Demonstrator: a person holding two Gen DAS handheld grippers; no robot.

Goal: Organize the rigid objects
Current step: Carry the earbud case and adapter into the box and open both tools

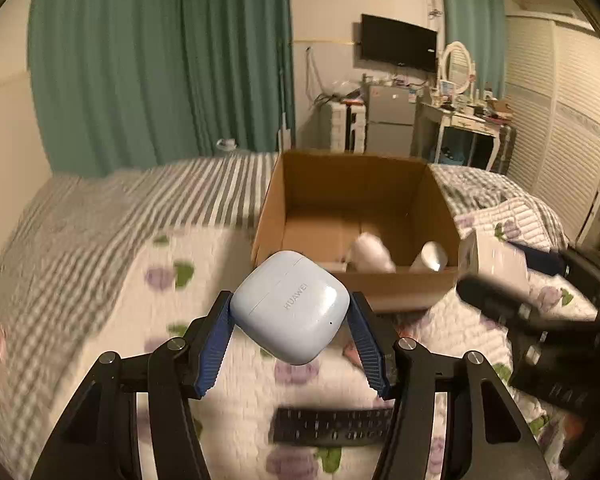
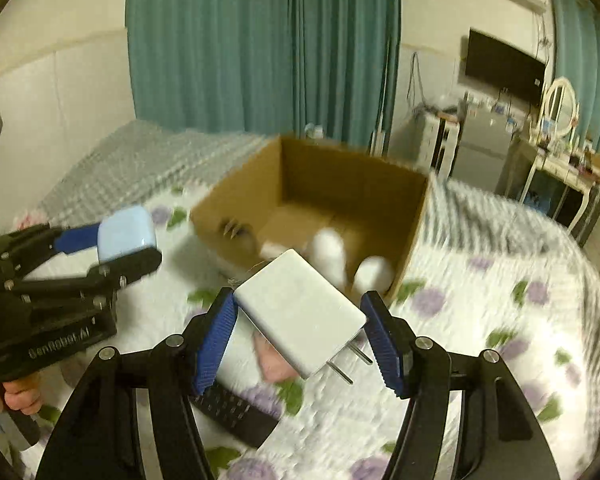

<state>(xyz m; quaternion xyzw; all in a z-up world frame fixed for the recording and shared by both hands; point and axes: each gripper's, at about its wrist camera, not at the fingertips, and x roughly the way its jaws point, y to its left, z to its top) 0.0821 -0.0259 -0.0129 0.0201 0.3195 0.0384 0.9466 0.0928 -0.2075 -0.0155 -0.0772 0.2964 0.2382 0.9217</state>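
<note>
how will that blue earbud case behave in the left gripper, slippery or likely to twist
The earbud case looks glossy and rounded, so it is probably slippery. The left gripper pinches only its curved sides, so it may twist or pop out. It looks stiff and probably light.

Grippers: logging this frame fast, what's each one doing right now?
Left gripper: closed on the pale blue earbud case.
Right gripper: closed on the white plug charger.

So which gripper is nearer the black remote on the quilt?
Left. The black remote lies just below the left gripper, which holds the earbud case. The right gripper, holding the charger, has it off to its lower left.
</note>
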